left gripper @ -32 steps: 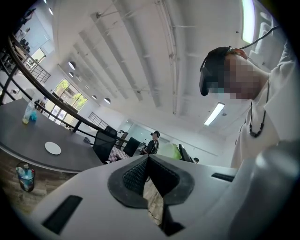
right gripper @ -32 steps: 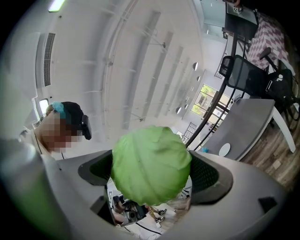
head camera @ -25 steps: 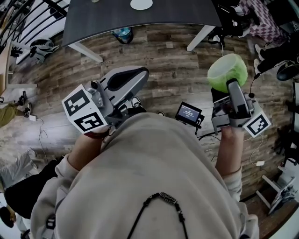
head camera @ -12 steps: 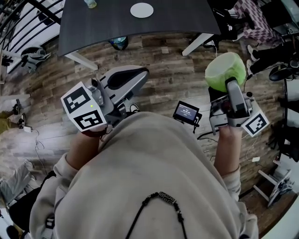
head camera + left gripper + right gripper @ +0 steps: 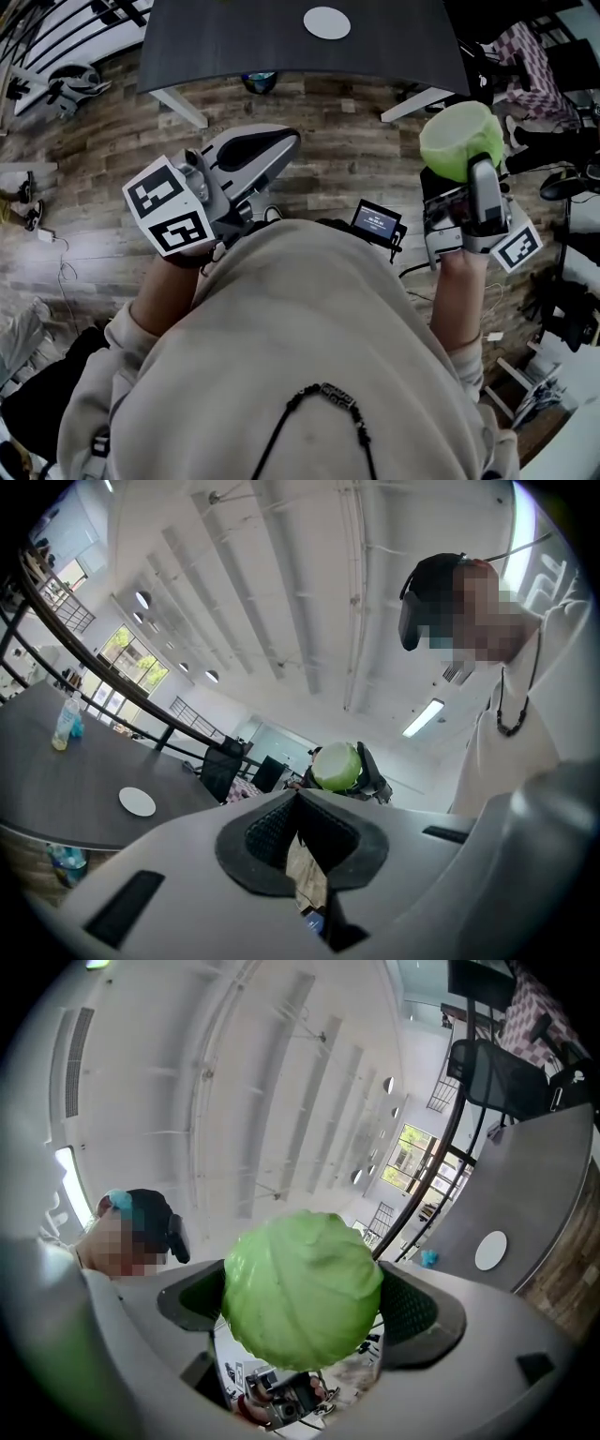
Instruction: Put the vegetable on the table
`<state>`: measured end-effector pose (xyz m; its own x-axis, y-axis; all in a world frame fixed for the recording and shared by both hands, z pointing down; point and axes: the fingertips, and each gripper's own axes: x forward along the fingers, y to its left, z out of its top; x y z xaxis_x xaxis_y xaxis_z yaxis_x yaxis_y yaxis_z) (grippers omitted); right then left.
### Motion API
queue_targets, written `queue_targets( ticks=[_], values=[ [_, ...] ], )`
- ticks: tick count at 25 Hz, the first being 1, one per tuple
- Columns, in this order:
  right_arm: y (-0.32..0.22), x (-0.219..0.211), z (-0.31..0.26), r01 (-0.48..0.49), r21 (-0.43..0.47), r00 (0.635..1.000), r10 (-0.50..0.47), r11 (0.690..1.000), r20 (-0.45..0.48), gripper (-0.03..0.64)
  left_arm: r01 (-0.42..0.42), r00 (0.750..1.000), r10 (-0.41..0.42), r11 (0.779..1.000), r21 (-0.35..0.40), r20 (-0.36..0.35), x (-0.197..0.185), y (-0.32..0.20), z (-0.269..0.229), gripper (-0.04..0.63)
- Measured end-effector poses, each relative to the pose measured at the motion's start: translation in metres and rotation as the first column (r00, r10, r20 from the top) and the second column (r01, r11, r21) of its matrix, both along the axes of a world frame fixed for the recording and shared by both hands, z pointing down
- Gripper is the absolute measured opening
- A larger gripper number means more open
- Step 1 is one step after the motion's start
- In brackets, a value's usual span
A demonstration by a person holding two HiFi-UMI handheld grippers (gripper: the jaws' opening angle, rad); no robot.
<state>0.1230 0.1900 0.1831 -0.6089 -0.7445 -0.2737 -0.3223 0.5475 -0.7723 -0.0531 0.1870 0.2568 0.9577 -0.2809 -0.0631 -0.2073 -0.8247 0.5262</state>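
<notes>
A round green cabbage is held up at the right of the head view, with my right gripper shut on it. In the right gripper view the cabbage fills the gap between both dark pads. My left gripper is raised at the left over the wood floor, shut with nothing in it; its pads meet at the tip. The dark grey table lies ahead at the top of the head view, apart from both grippers.
A white plate lies on the table, and a drink bottle stands further along it. A table leg slants to the floor. Chairs and bags crowd the right side. A small screen hangs at the person's chest.
The table and plate have shifted right and slightly nearer in the head view. Both grippers keep their poses, the cabbage still held in the right one.
</notes>
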Motion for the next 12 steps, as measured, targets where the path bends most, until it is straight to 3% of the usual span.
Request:
queue_targets(
  ticks=[12],
  values=[
    [-0.05,-0.037,0.009,0.153,-0.02,0.988,-0.152,0.988,0.026,0.486,0.168,0.986,-0.168,0.985,-0.04,0.005,-0.043,-0.014,0.02,0.006]
  ],
)
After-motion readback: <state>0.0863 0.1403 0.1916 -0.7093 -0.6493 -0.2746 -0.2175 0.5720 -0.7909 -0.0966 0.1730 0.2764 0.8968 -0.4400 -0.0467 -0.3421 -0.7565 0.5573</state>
